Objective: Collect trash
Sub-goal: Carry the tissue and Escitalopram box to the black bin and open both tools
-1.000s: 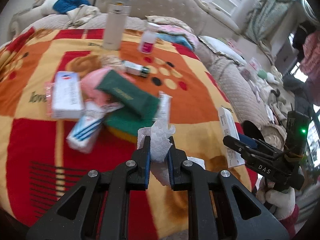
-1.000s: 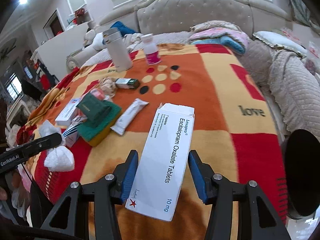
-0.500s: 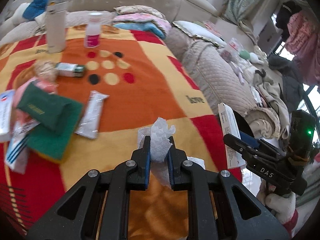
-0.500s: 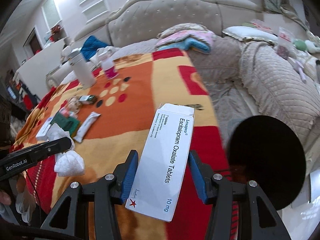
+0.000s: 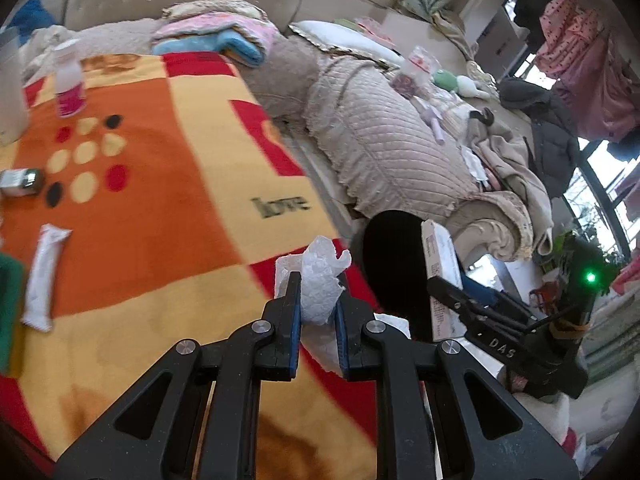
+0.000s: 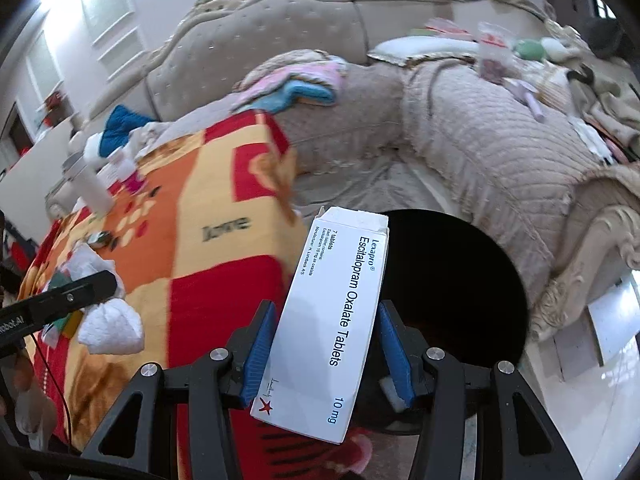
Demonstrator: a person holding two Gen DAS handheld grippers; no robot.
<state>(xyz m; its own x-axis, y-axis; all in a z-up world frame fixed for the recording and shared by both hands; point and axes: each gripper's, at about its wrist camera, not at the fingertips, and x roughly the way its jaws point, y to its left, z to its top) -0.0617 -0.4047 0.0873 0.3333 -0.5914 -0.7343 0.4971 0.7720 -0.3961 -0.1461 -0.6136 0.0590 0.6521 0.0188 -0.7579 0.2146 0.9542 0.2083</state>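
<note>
Both grippers are loaded: left gripper [image 5: 317,307] pinches a tissue [image 5: 320,280], right gripper [image 6: 326,346] clamps a box [image 6: 332,320]. Bin [image 6: 452,280] sits beside the blanket's [image 6: 208,264] edge; its dark inside is unreadable.

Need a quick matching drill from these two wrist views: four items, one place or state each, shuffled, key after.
Items:
1. crumpled tissue
2. Lexapro tablet box
3. black bin
4. pink-labelled bottle

Places or states:
A. standing upright on the blanket
B. clamped in the left gripper
C. on the floor beside the bed
D. held between the right gripper pads

Pairs: 1-B, 2-D, 3-C, 4-A
</note>
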